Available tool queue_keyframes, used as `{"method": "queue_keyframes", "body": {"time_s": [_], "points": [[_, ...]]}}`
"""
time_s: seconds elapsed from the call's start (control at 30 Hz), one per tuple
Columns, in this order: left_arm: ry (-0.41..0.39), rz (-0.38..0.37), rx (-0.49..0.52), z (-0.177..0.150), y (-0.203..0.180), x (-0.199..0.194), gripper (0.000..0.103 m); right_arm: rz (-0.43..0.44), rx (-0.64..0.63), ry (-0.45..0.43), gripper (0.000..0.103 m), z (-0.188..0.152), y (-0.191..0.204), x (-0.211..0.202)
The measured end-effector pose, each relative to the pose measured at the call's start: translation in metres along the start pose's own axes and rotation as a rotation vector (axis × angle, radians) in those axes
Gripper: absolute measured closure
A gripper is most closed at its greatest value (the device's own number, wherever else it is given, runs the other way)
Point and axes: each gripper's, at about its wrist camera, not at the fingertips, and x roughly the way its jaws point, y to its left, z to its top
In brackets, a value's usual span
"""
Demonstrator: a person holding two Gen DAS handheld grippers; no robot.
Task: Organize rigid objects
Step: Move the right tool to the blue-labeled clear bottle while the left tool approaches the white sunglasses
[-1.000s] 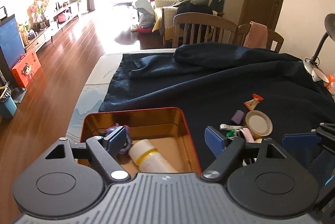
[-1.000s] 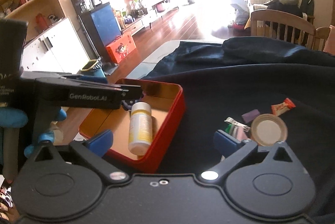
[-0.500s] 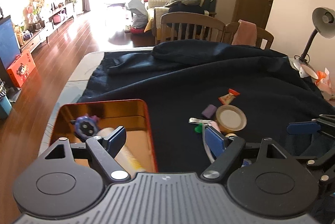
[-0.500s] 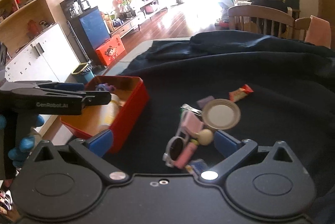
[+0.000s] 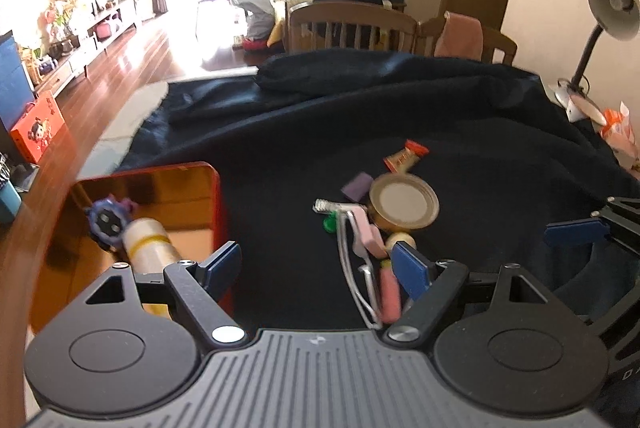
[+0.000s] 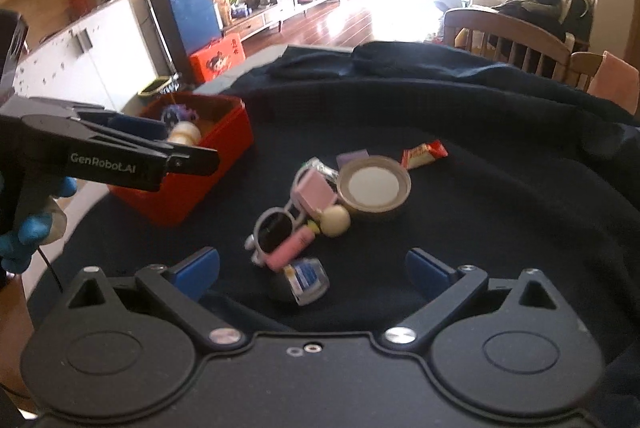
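1. Since a second ago, the left gripper [image 5: 316, 266] has shifted right, off the red tin [image 5: 218, 196] and toward the clutter pile [image 6: 320, 196]; both grippers hang wide-fingered, holding nothing.
2. The tin, at the cloth's left edge, holds a white bottle [image 5: 150, 246] and a purple toy [image 5: 107, 220].
3. The right gripper [image 6: 312, 268] faces the pile mid-cloth.

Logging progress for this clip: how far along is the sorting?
Done: a white bottle and purple toy lie in the red tin. In hand: nothing; left gripper and right gripper are open. Left: sunglasses, round lid, snack packet and others on the cloth.
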Motion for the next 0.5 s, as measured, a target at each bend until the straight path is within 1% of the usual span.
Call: {"method": "queue_keyframes", "body": {"time_s": [0.1, 0.23, 0.27, 0.33, 0.4, 0.5], "points": [[0.032, -0.002, 0.002, -0.006, -0.008, 0.011, 0.021, 0.006, -0.027, 0.026, 0.008, -0.008, -0.003, 0.007], [0.065, 0.029, 0.026, -0.013, -0.02, 0.027, 0.021, 0.016, -0.061, 0.055, 0.009, -0.015, -0.004, 0.018], [0.072, 0.037, 0.034, -0.014, -0.023, 0.031, 0.021, 0.019, -0.072, 0.06, 0.013, -0.016, -0.004, 0.021], [0.079, 0.042, 0.047, -0.016, -0.028, 0.037, 0.021, 0.025, -0.096, 0.071, 0.018, -0.017, -0.002, 0.027], [0.081, 0.049, 0.056, -0.016, -0.033, 0.042, 0.021, 0.031, -0.119, 0.08, 0.018, -0.019, 0.0, 0.032], [0.092, 0.057, 0.056, -0.016, -0.036, 0.05, 0.021, 0.042, -0.159, 0.087, 0.022, -0.021, 0.005, 0.04]]}}
